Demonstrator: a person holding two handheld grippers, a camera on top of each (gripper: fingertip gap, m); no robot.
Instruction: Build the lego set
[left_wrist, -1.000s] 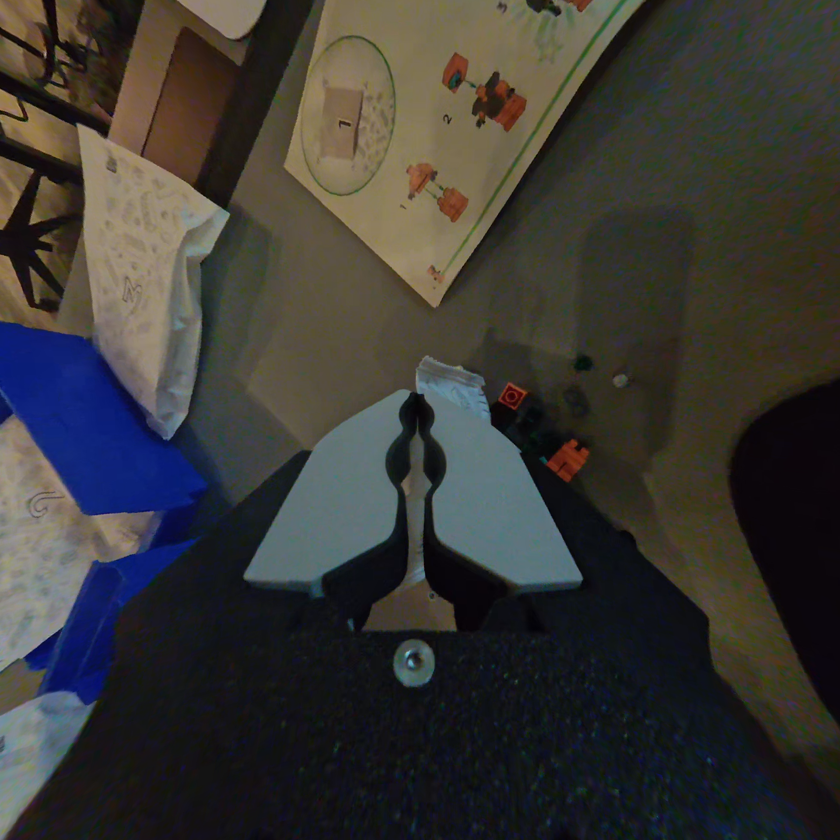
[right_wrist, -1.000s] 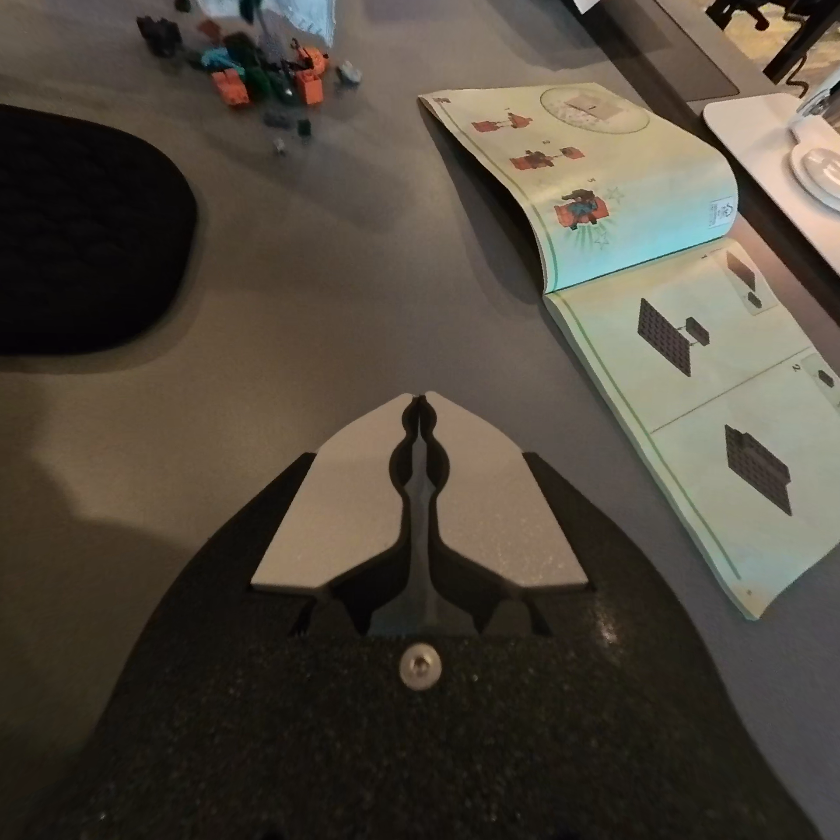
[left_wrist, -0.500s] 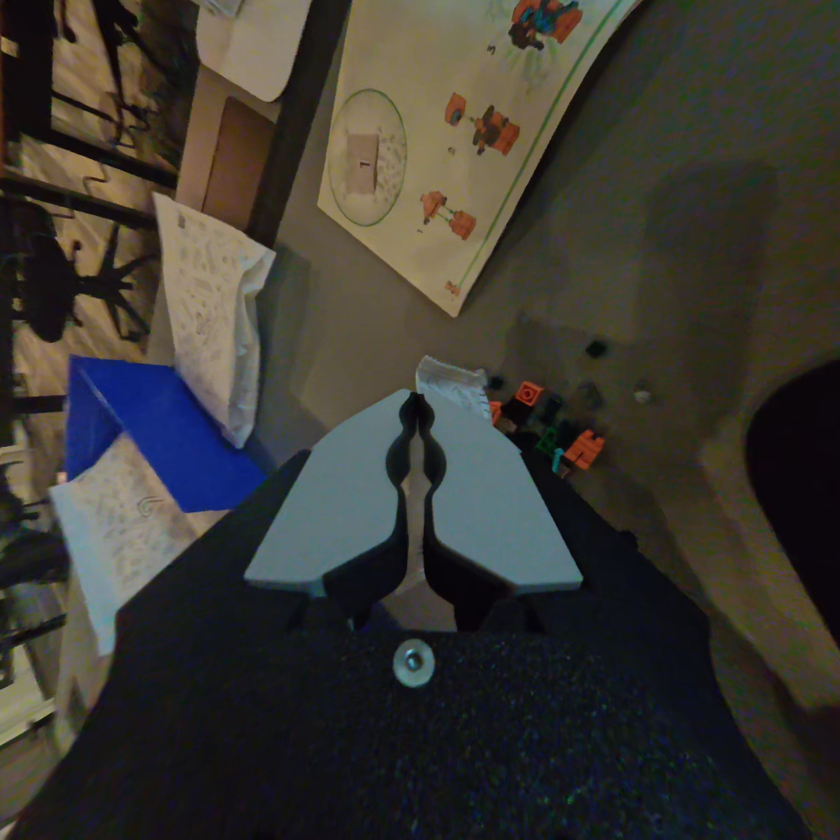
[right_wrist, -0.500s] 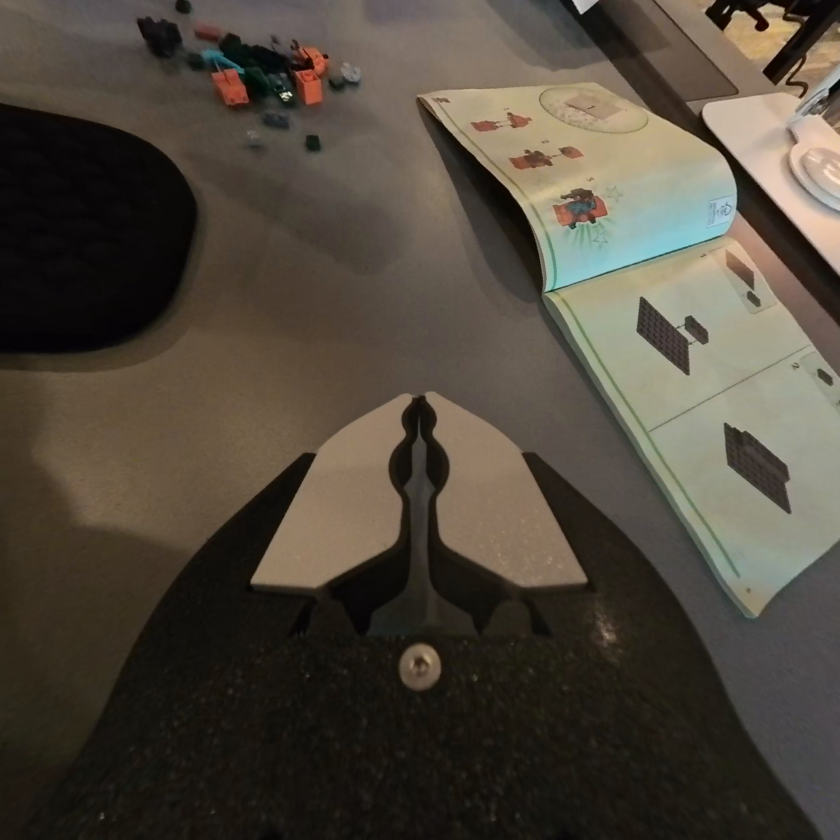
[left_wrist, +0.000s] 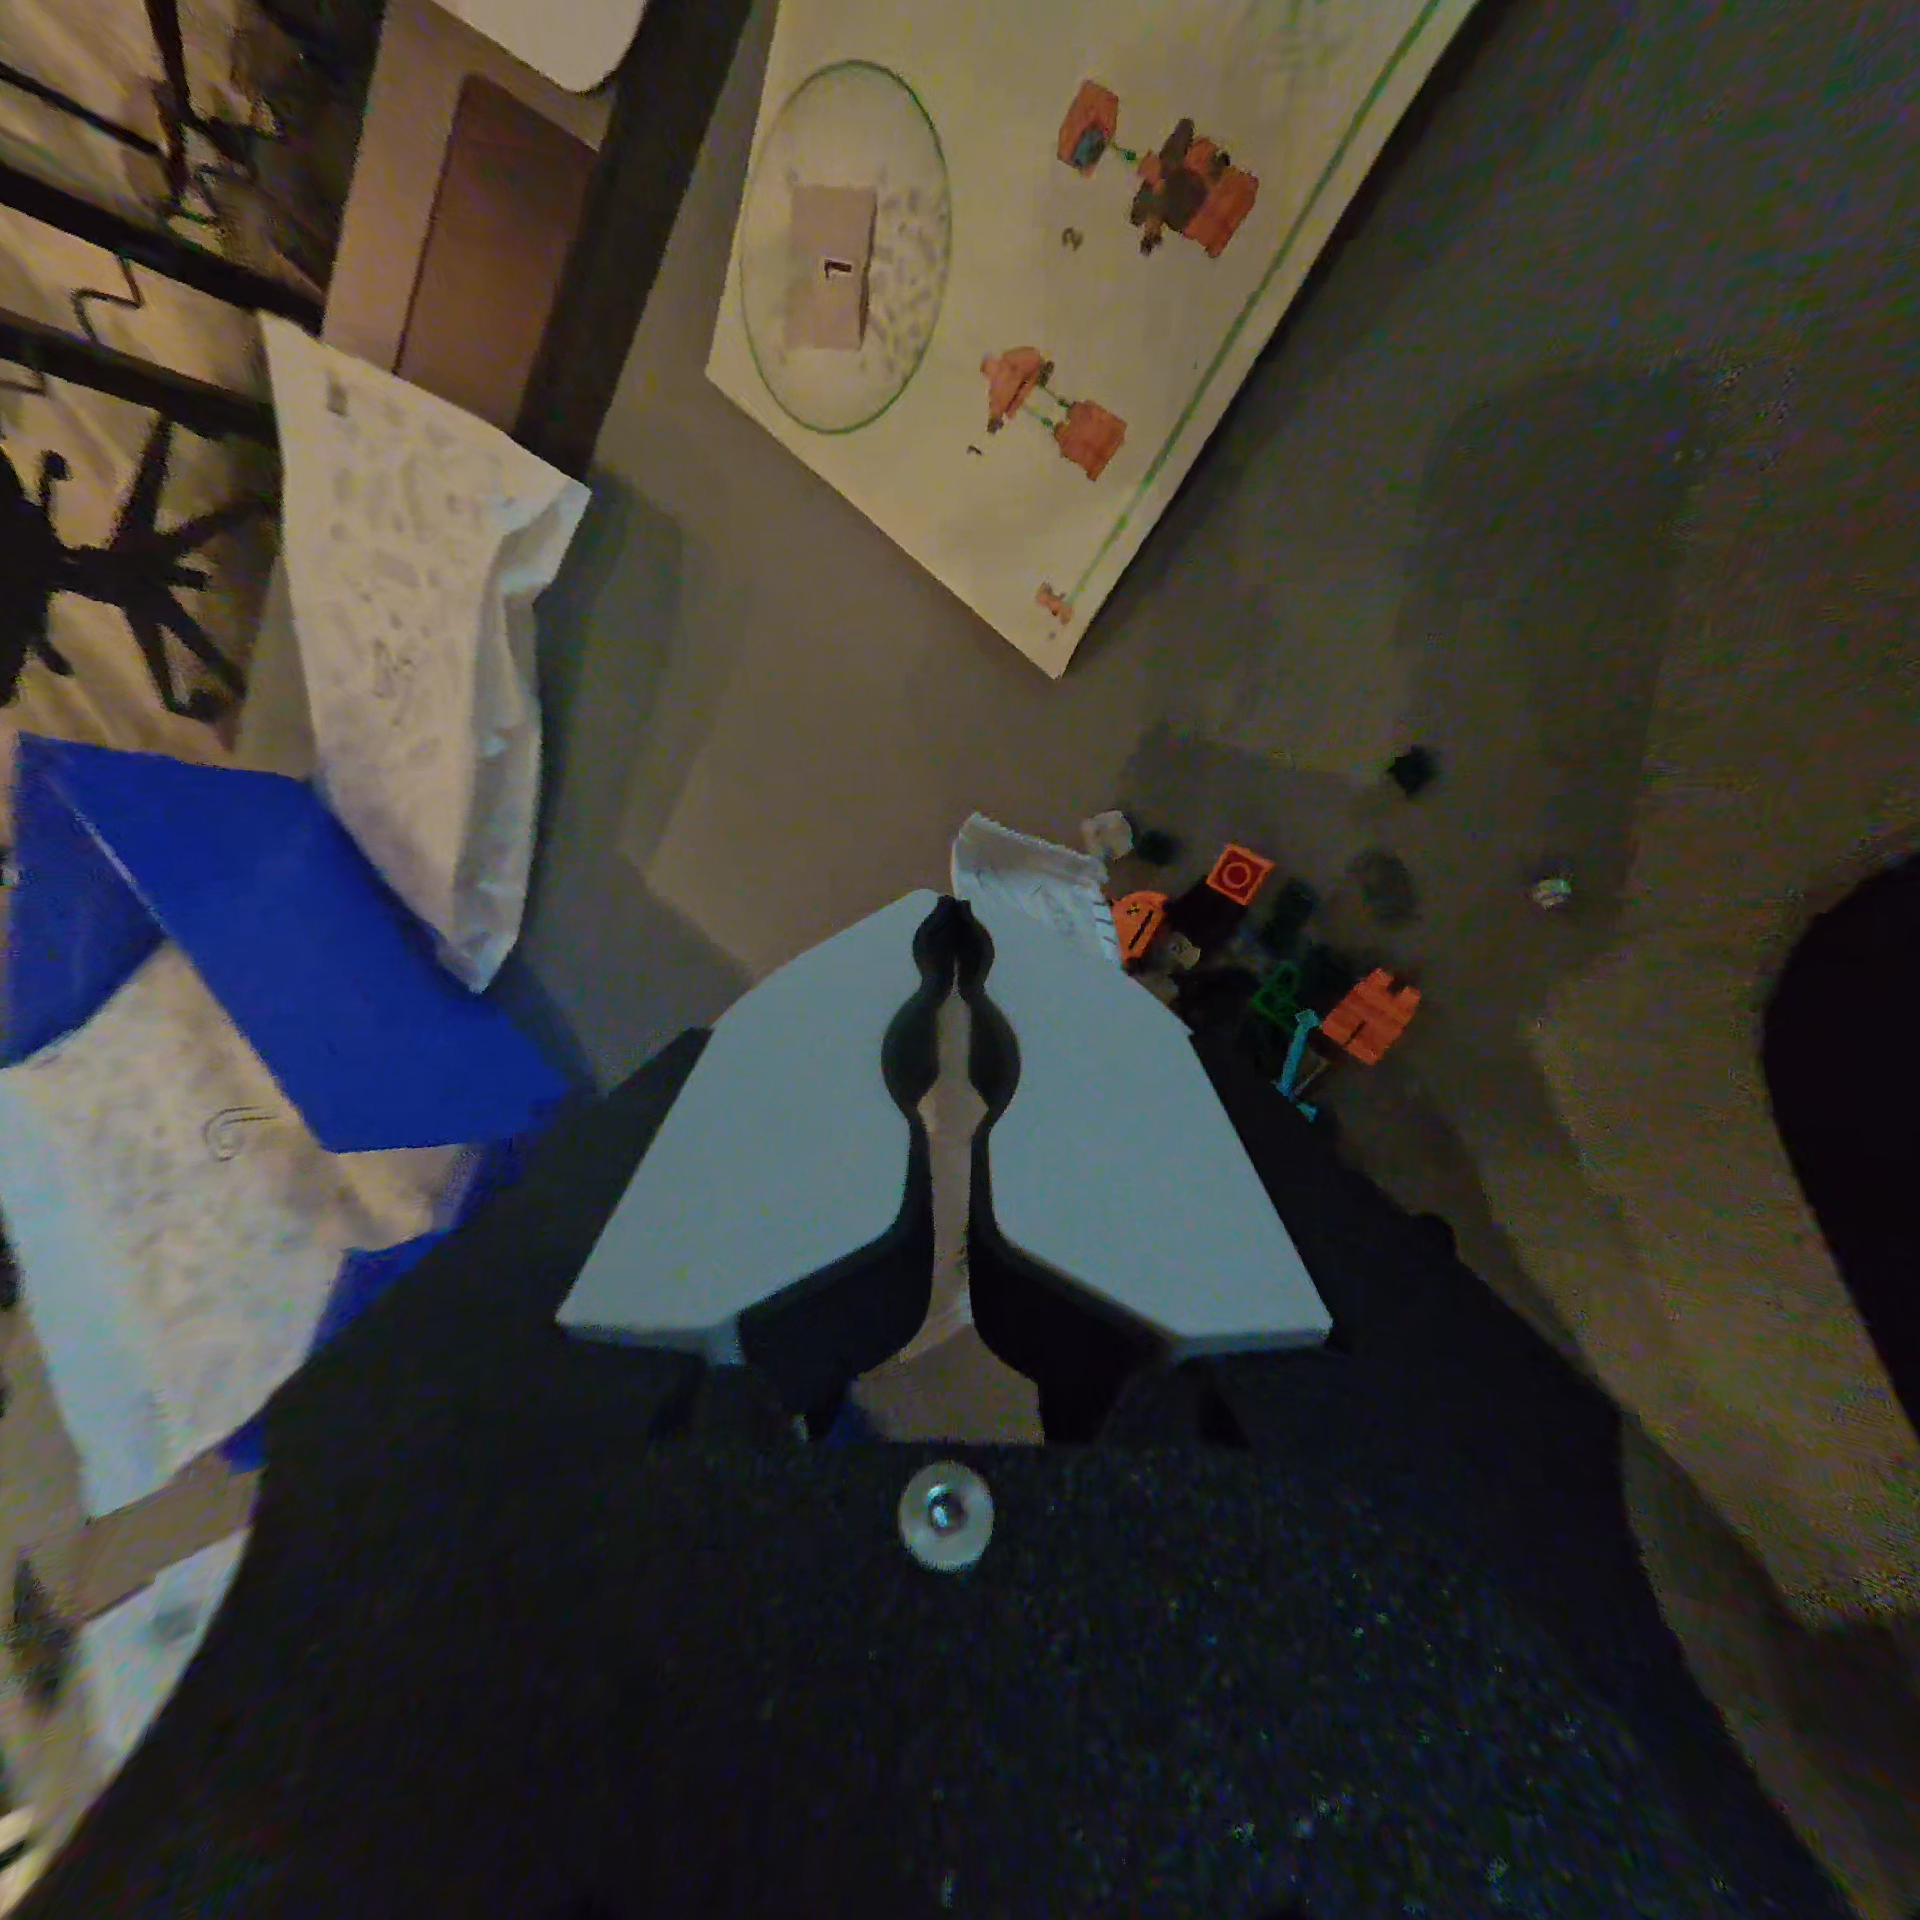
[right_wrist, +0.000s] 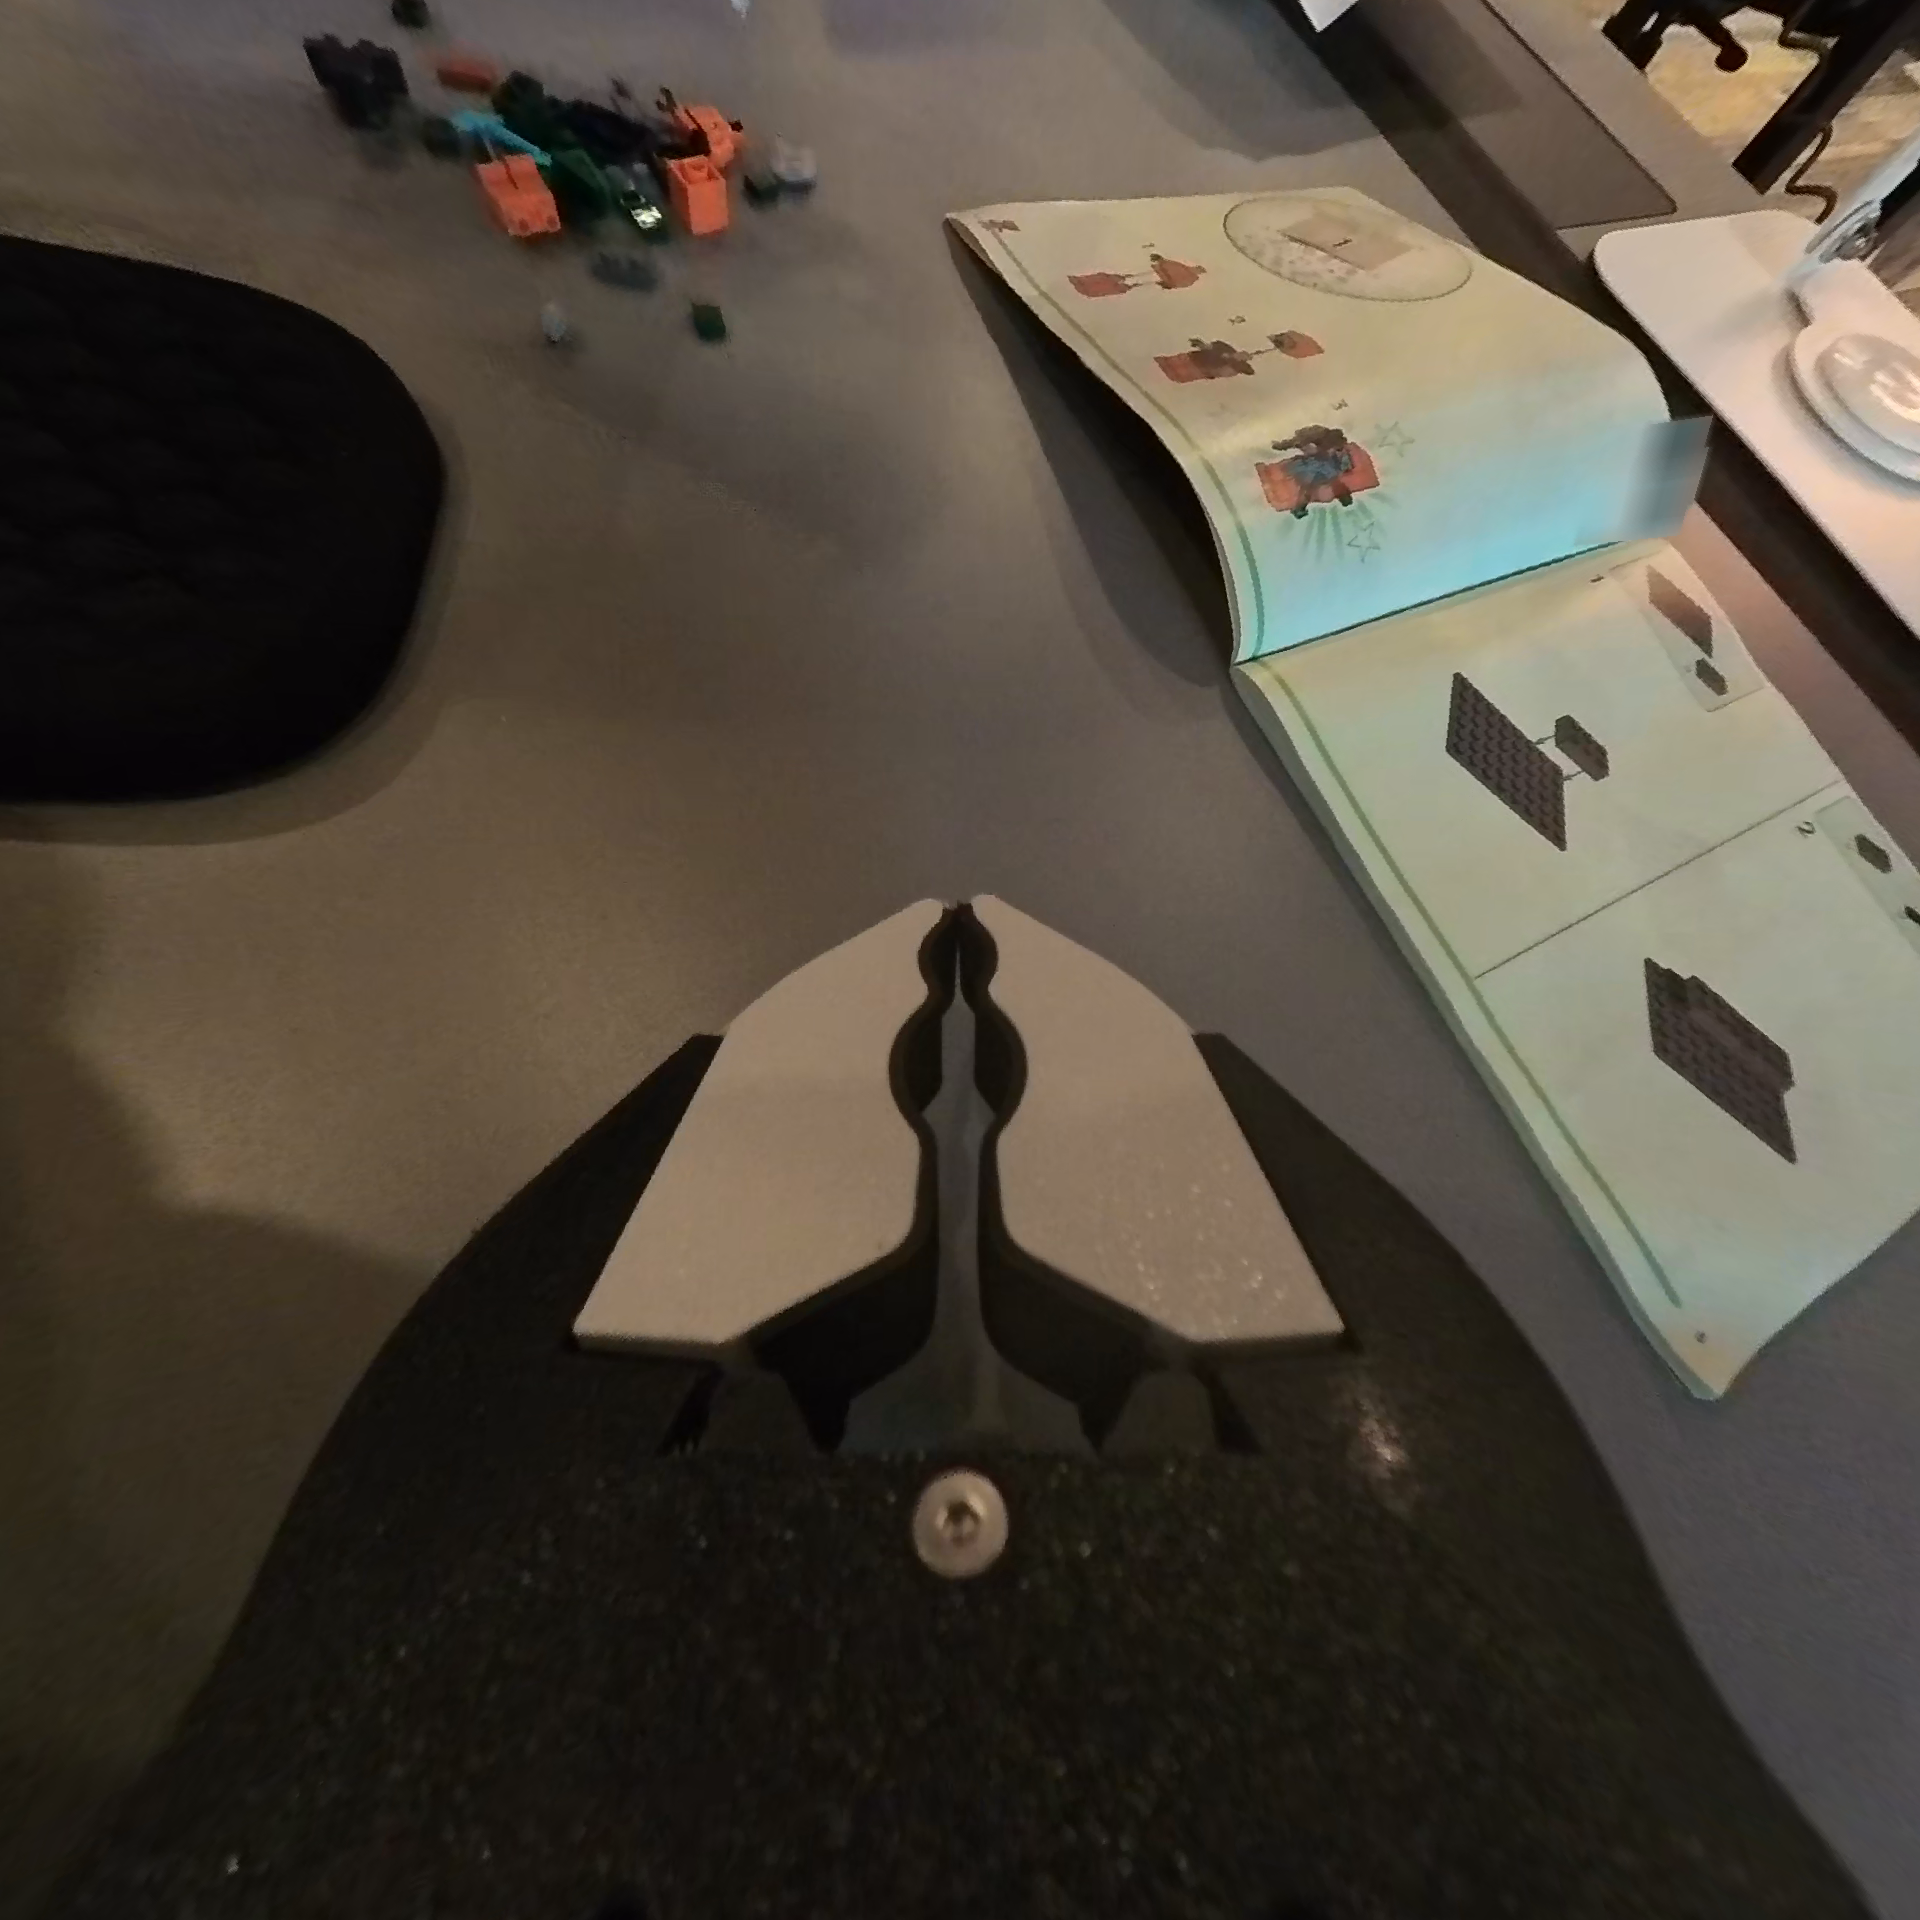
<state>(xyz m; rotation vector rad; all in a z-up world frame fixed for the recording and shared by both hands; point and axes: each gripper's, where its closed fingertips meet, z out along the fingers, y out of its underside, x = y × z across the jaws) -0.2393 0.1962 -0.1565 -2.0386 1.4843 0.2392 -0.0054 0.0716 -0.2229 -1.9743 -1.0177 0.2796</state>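
1. The left gripper has its fingers clenched on a small white paper bag; the bag's torn top edge sticks out past the fingertips and white paper shows in the slot between them.
2. The right gripper has its fingers pressed together on nothing and hangs over bare worktop.
3. The loose lego pieces lie in a small scattered pile on the worktop, orange blocks among dark, green and pale blue bits. In the left wrist view the pile sits just beside the left fingertips, on their right and below the held bag. In the right wrist view it lies well ahead and left of the fingertips.
4. The open instruction booklet rests on the worktop to the right of the right gripper, apart from the pile.
5. More white bags and a blue box lie to the left of the left gripper.
6. Handling, as a judgement: the pieces look light, hard and smooth, so they will likely skid or flip if nudged; a grip across two flat opposite sides of an orange block seems safest. The tiniest pieces may slip from the fingertips.
7. The bag looks thin and limp, and probably needs setting aside before building.
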